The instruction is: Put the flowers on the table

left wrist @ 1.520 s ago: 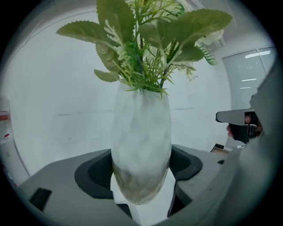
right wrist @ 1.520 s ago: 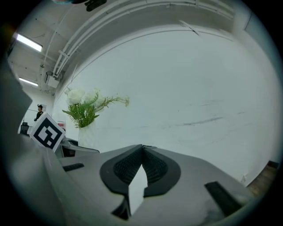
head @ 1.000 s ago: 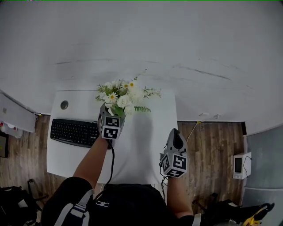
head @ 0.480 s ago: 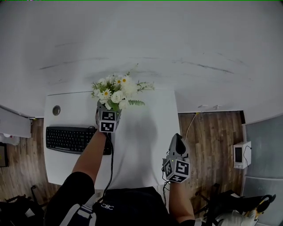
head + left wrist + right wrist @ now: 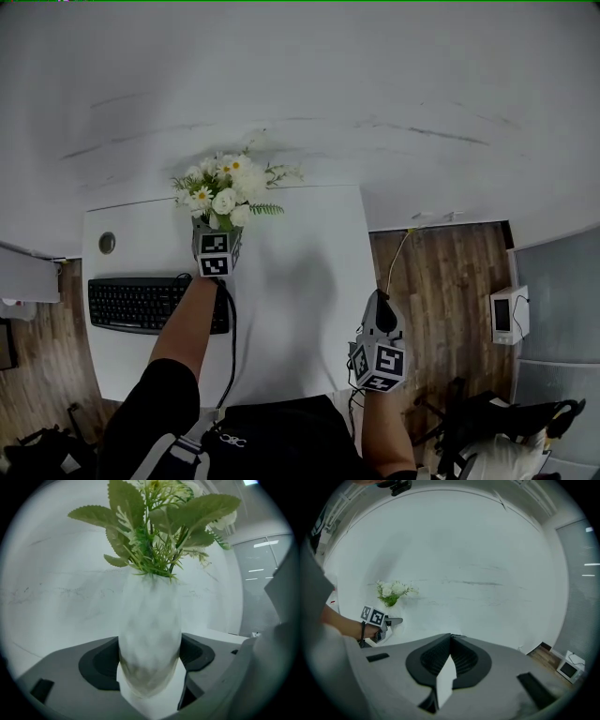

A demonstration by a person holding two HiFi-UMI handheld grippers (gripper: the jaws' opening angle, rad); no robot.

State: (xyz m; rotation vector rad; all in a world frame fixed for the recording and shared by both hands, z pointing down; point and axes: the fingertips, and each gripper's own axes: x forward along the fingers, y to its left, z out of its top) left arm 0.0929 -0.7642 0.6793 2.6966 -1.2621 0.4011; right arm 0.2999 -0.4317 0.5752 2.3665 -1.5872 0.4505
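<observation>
We pinch the white vase [image 5: 150, 620] of flowers [image 5: 225, 192] upright in our left gripper [image 5: 150, 667] at the far edge of the table [image 5: 300, 281], while our right gripper [image 5: 449, 641] hangs near its front right corner, fingers pressed together on nothing.

White bench [image 5: 300, 281] in the middle, its top bare and open between the fingers of the left gripper [image 5: 216, 234] and the fingers of the right gripper [image 5: 378, 298]. A black keyboard [image 5: 141, 305] lies flat on it, left of the left fingers and nearer the person. Beyond the keyboard, further left of those fingers, there's a round grey port [image 5: 107, 243] set in the bench top. Wooden floor [image 5: 441, 300] runs right of the right fingers, with a small white box [image 5: 509, 314] well out that way.
</observation>
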